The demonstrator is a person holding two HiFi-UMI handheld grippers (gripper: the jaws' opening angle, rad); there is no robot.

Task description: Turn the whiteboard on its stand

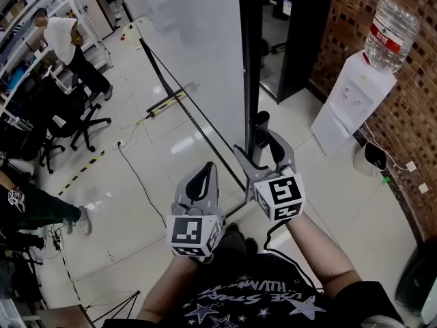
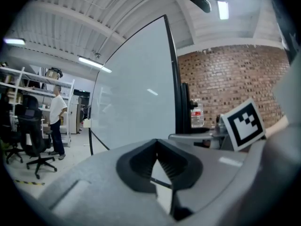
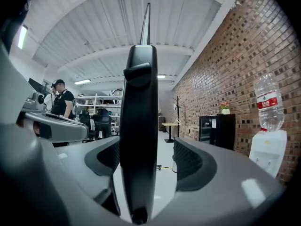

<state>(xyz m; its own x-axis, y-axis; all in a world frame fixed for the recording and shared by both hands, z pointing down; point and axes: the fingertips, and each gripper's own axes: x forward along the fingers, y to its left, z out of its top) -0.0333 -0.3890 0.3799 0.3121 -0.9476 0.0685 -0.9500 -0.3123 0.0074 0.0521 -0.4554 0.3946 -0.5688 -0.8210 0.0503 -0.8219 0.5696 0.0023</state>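
Jaws of the left gripper (image 1: 199,180) are pressed together with nothing between them; it is held level just left of the whiteboard (image 1: 198,53), facing its white surface. The whiteboard stands upright on its stand, its black side frame (image 3: 138,126) nearest the person. The right gripper (image 1: 259,142) straddles that frame with its jaws spread wide, a clear gap showing on the frame's right side; contact on its left side cannot be made out. Right of the whiteboard stands a water dispenser (image 1: 351,101).

Whiteboard (image 1: 198,53): one. Left claw (image 1: 205,171), right claw (image 1: 257,142): two. Water dispenser (image 1: 351,100): one.
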